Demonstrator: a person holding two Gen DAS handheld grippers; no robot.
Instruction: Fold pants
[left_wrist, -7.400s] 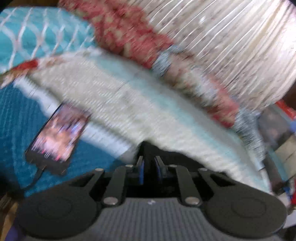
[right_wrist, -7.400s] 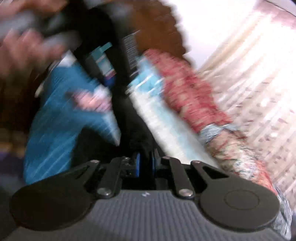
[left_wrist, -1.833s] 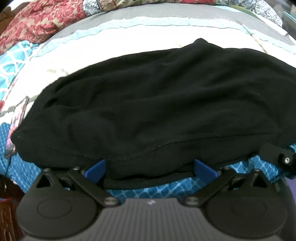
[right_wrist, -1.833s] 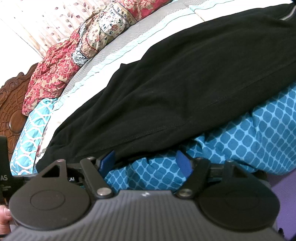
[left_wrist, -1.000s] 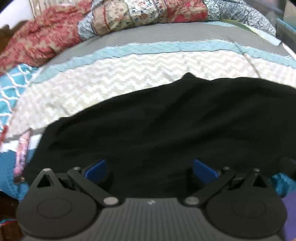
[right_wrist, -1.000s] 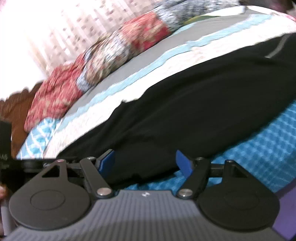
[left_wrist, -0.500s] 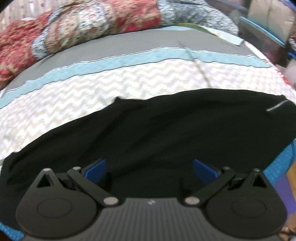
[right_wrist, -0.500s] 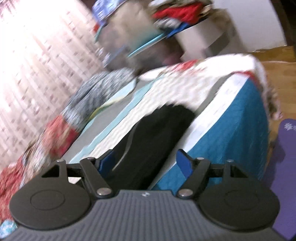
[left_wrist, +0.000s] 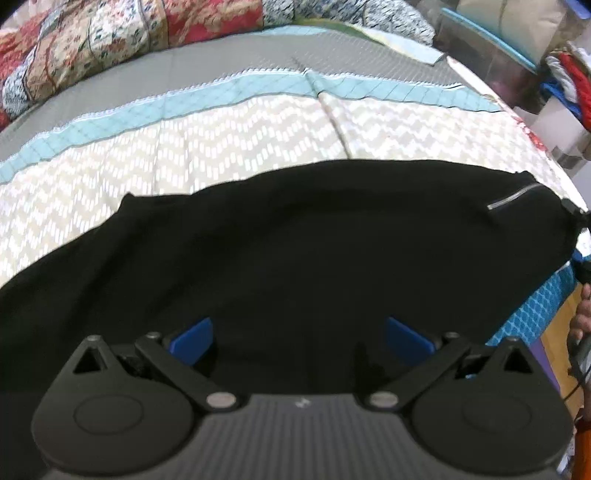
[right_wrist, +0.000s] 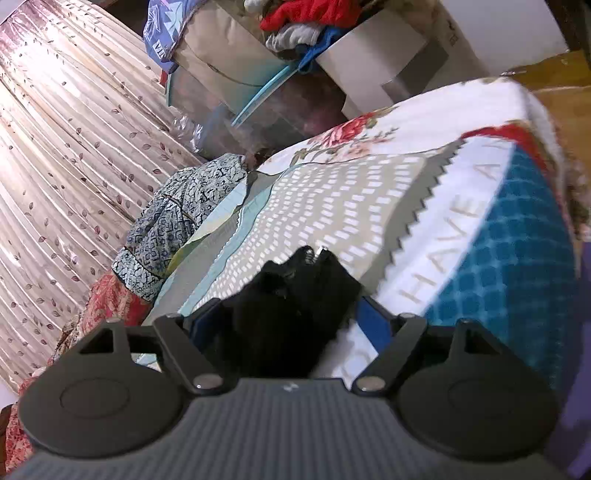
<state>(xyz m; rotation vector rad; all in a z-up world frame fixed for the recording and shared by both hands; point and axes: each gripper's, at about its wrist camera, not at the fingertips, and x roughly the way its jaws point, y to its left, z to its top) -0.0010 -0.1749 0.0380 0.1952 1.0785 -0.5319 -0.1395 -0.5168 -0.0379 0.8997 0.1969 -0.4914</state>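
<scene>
The left wrist view looks steeply down from close above the bed's near edge, toward the far edge. The right wrist view sits low at that edge, facing along the bed's end corner. The 2 views share the black pants.

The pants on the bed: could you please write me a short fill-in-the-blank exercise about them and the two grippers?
1. The pants lying on the bed are ____ in colour.
2. The left gripper has its blue fingers spread ____.
3. Between the fingers of the right gripper lies an end of the ____.
4. The stripe across the bedcover beyond the pants is light ____.

Missing words: black; open; pants; blue
</scene>
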